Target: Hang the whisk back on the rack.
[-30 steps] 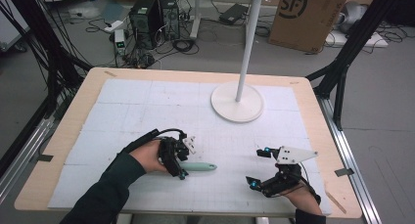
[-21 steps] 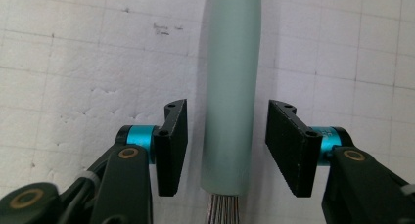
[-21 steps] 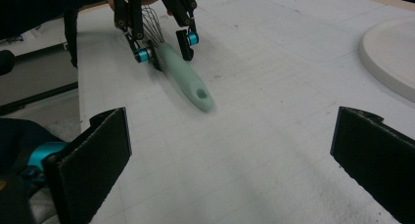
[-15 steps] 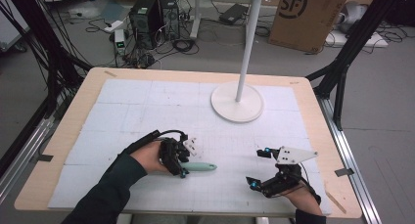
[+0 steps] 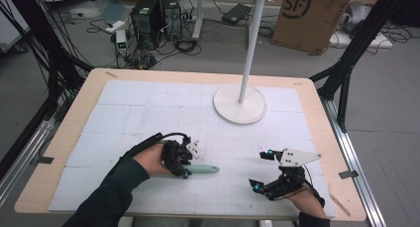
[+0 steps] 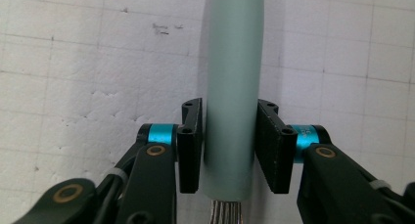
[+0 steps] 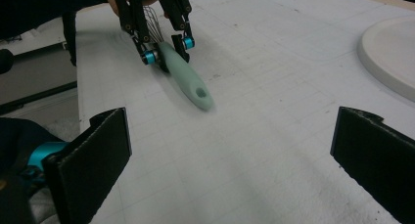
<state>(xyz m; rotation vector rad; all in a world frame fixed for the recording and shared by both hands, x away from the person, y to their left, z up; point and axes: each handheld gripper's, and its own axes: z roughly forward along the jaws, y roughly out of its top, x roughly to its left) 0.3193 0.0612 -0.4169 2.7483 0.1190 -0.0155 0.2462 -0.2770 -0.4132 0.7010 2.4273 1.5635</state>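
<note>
A whisk with a pale green handle [image 5: 203,169] lies on the white gridded mat, its handle end pointing right. My left gripper [image 5: 184,167] sits at the wire end of the handle. Its jaws have just been closing on the handle [image 6: 232,87] and both pads now lie against its sides, with the metal wires showing just below them. In the right gripper view the left gripper [image 7: 166,50] clamps the whisk [image 7: 188,84] from the far side. My right gripper [image 5: 257,171] rests near the front right of the mat, open and empty [image 7: 230,150], facing the whisk.
A white stand with a round base [image 5: 239,104] and a tall pole rises at the back right of the mat; its base edge [image 7: 391,53] shows in the right gripper view. The wooden table rim [image 5: 341,157] runs around the mat. Cables, computers and a cardboard box [image 5: 312,14] lie beyond.
The left gripper's jaws look slightly closer together around the whisk handle. Both hands and the whisk have kept their places.
</note>
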